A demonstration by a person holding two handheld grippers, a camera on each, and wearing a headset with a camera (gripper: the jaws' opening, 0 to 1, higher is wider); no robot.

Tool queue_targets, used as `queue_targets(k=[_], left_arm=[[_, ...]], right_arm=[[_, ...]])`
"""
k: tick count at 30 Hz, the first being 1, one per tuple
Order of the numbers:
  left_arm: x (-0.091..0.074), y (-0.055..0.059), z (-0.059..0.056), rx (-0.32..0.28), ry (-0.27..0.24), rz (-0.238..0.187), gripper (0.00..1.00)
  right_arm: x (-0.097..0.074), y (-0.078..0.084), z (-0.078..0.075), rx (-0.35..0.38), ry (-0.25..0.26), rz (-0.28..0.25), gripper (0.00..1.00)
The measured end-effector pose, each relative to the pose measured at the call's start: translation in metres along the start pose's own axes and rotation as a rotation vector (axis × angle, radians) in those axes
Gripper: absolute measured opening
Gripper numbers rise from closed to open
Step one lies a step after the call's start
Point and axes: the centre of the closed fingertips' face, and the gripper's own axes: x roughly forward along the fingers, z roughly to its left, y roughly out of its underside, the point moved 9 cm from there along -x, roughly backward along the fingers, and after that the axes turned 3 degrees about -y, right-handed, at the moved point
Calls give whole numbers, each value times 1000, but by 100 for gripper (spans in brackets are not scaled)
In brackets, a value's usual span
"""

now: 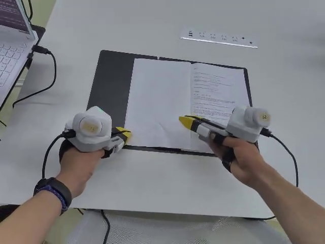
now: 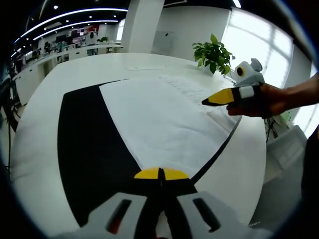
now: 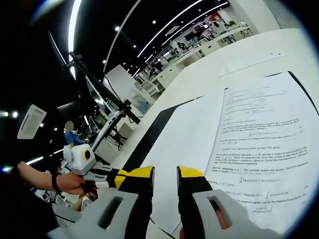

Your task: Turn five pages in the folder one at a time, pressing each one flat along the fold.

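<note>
The black folder (image 1: 109, 86) lies open on the white table. A blank white page (image 1: 157, 101) lies on its left half and a printed page (image 1: 218, 91) on its right. My left gripper (image 1: 123, 134) is shut, low at the folder's near edge by the blank page's bottom left corner; its yellow tips (image 2: 160, 173) touch. My right gripper (image 1: 184, 121) hovers over the fold near the bottom of the pages. Its jaws (image 3: 162, 174) stand a little apart with nothing between them. The left gripper view shows the right gripper (image 2: 214, 98) pointing in over the pages.
A laptop (image 1: 10, 46) sits at the far left, with a black cable (image 1: 48, 76) looping toward the folder. A power strip (image 1: 218, 38) is set in the table beyond the folder. A potted plant (image 2: 213, 52) stands past the table. The table's near edge (image 1: 152, 211) is close to my hands.
</note>
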Motion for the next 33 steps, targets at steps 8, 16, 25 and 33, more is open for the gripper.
queue_targets(k=[8, 16, 25, 33], left_arm=[[0, 0, 1, -6, 2, 3, 0], [0, 0, 2, 2, 9, 7, 0], [1, -1, 2, -2, 11, 7, 0], [2, 0, 2, -1, 7, 6, 0]], right_arm=[[11, -9, -19, 30, 58, -50, 11], [20, -14, -34, 64, 116, -87, 7], [28, -21, -46, 78, 125, -118, 0], [32, -26, -45, 55, 113, -117, 0]])
